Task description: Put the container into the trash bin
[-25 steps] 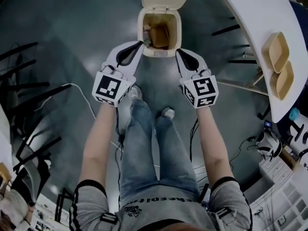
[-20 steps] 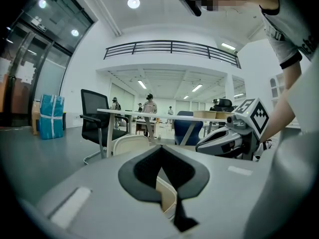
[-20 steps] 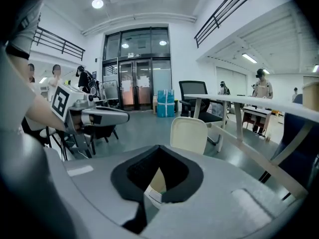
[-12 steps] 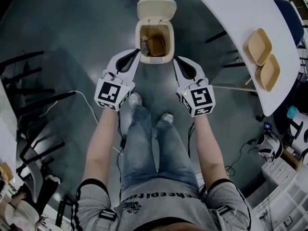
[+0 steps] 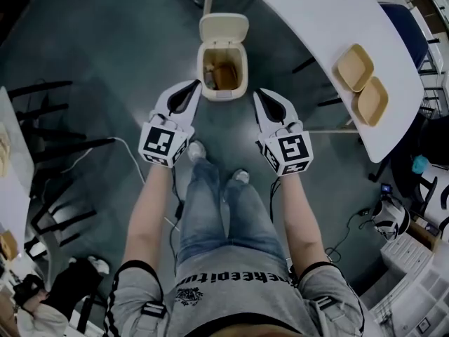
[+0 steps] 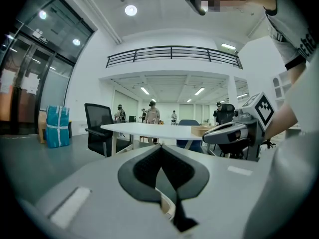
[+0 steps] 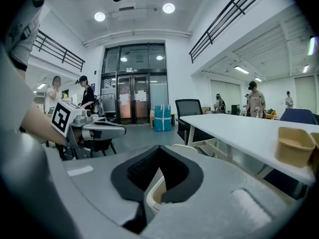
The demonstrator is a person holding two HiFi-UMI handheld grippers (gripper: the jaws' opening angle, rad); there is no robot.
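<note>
Evidently the drop itself looks done. The left gripper (image 5: 191, 90) hovers just beside the cream trash bin (image 5: 223, 94), its jaws pressed together on nothing. Inside the bin, below its raised lid (image 5: 224, 28), lies what looks like the brown container (image 5: 226, 76). The right gripper (image 5: 263, 98) flanks the bin's other side, likewise closed and empty. By my judgement, the next move only needs both grippers drawn clear, with perhaps the lid lowered.
</note>
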